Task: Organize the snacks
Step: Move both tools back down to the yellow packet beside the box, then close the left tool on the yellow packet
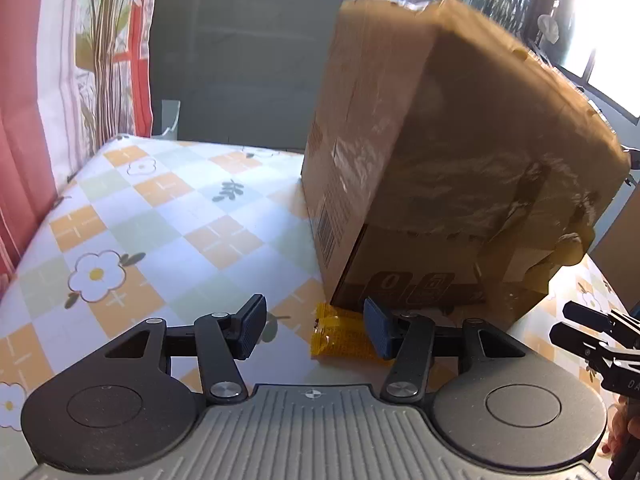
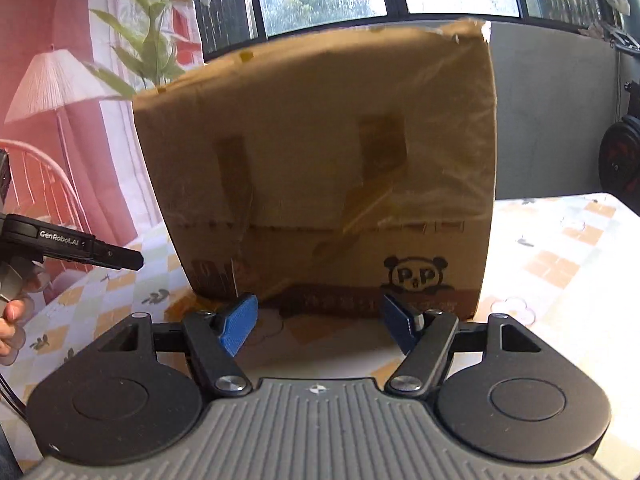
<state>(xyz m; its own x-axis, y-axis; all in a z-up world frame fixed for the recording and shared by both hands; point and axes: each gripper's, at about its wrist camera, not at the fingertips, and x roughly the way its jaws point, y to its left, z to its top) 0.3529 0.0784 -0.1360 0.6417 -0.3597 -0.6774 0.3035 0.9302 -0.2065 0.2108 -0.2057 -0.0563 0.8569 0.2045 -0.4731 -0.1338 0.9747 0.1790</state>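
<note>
Low centre of the left wrist view: one yellow snack packet [image 1: 340,334] flat on the checked tablecloth [image 1: 160,216], touching the foot of the cardboard box [image 1: 440,160], likely the sorting container. Left gripper [image 1: 316,330] spread wide, empty, straddling the packet, apparently ready to grasp. Right gripper [image 2: 318,326] likewise wide, empty, facing the box.

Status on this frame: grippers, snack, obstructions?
Left gripper open, right gripper open, both empty. Yellow snack packet on table by left gripper. Cardboard box close behind it.
</note>
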